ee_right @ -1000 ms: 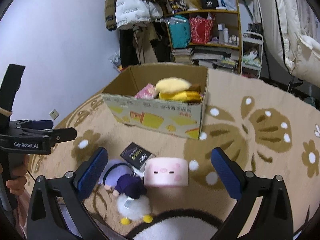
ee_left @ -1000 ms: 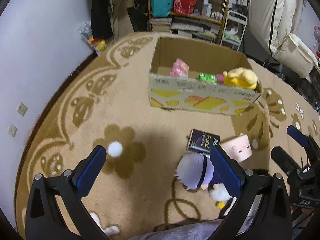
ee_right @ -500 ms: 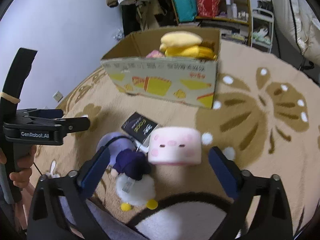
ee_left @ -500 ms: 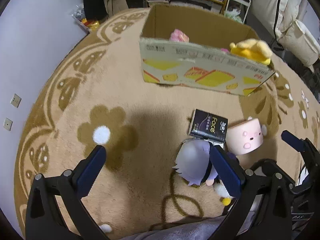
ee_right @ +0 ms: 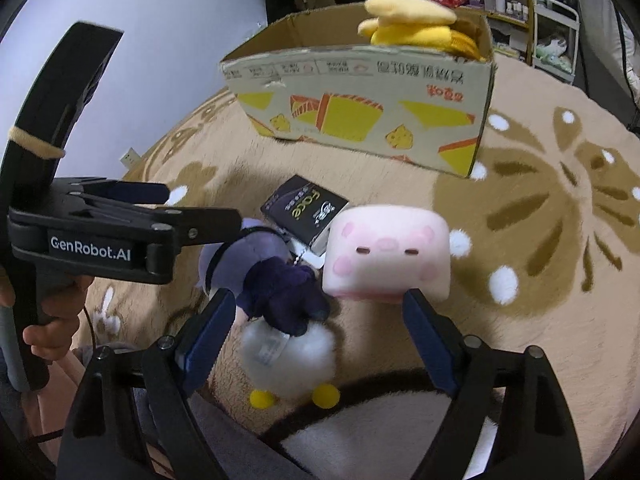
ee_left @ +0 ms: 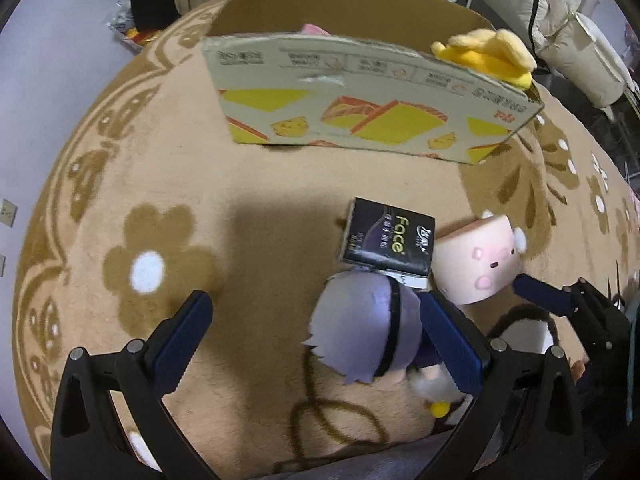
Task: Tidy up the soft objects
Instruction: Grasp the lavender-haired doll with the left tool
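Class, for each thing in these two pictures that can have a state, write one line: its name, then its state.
left gripper: open, holding nothing
right gripper: open, holding nothing
cardboard box: open-topped, upright on the rug
yellow plush: in the box, sticking above its rim
pink cube plush: on the rug, outside the box
purple-haired doll: lying on the rug
black tissue pack: lying flat beside the doll

"GenRobot.AI" in white on the black body of the left gripper, at 9 o'clock in the right wrist view. "Face" in yellow-green on the dark tissue pack, just right of centre in the left wrist view. Cardboard box, 12 o'clock: printed strip along the rim, unreadable.
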A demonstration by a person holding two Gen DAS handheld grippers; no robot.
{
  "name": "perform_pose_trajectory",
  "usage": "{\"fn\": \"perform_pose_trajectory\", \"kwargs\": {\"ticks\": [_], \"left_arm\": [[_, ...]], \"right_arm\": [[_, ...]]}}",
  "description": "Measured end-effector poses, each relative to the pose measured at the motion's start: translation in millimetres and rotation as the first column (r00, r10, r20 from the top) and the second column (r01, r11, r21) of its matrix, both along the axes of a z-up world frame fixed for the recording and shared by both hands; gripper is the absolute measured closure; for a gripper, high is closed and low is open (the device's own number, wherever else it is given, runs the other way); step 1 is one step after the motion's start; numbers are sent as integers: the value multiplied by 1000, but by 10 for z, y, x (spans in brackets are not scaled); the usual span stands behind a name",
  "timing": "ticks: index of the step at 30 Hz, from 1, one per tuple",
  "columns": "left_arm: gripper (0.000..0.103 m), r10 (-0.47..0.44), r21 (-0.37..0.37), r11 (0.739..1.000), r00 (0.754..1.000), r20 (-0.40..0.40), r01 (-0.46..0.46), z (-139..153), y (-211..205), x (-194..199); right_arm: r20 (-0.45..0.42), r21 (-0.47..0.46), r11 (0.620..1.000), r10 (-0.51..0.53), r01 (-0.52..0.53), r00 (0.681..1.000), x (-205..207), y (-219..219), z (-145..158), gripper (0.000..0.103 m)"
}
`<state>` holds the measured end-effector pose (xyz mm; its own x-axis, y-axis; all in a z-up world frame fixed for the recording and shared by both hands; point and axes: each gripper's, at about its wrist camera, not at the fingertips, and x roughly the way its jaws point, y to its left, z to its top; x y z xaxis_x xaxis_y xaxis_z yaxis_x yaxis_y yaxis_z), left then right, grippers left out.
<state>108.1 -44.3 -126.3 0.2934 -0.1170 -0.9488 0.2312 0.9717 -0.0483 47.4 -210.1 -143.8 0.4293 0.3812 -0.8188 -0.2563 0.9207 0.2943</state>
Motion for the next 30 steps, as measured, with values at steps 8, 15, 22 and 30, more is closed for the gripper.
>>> {"fn": "perform_pose_trajectory", "kwargs": {"ticks": [8, 15, 22, 30], "left_arm": [[1, -28, -4, 1000, 998, -62, 27, -157, -126, 19], [1, -54, 17, 998, 995, -80, 55, -238, -224, 1], [5, -36, -22, 999, 992, -119, 33, -297, -179, 31], [35, -55, -120, 992, 988, -147, 38, -293, -195, 0]], "right_arm": [[-61, 25, 998, 52, -51, 997, 33, 82, -136, 26], [-118, 40, 996, 78, -73, 990, 49, 126, -251, 27], [-203, 9, 992, 123, -124, 971, 70, 268, -450, 53], [-201, 5, 991, 129, -131, 971, 73, 312, -442, 66]]}}
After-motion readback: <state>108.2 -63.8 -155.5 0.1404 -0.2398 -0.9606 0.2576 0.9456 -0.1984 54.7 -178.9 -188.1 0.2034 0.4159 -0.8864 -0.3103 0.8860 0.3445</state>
